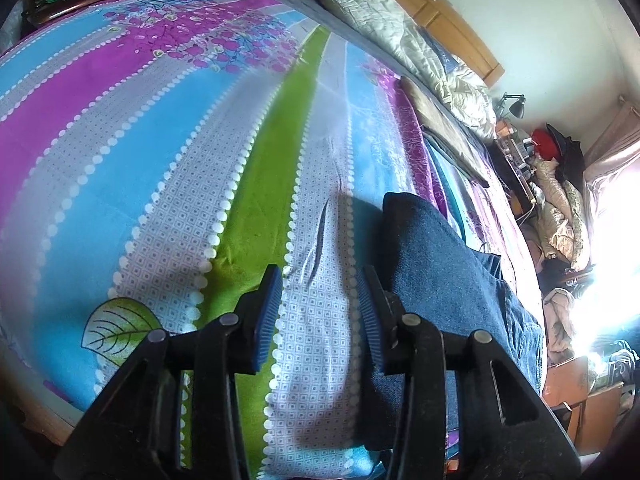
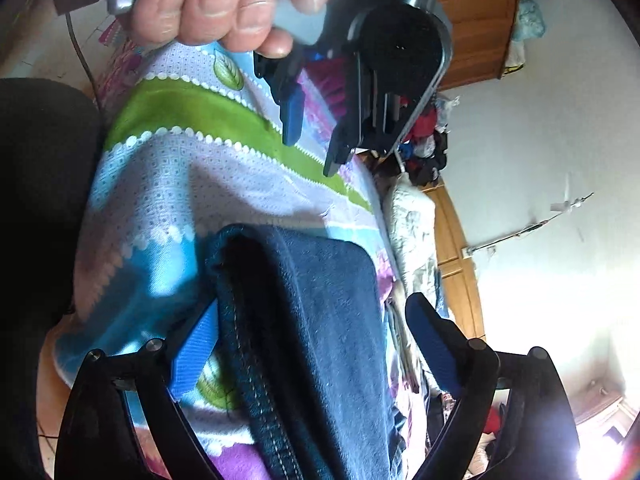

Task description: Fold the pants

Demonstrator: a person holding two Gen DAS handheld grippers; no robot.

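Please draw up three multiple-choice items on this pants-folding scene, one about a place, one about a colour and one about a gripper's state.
1. Where do the jeans lie?
A. On the patterned bedspread
B. On a bare wooden floor
C. In a basket

2. What colour are the pads on the gripper fingers?
A. Red
B. Blue
C. Yellow

3. In what state is the left gripper?
A. Shut on the jeans
B. Shut on a pillow
C. Open, holding nothing

Answers:
1. A: both views show the folded denim resting on the striped, floral bedspread.
2. B: blue ribbed pads show on the fingers in both wrist views.
3. C: only bedspread shows between its spread fingers, with the jeans off to its right side; the right gripper is also open, its fingers either side of the jeans.
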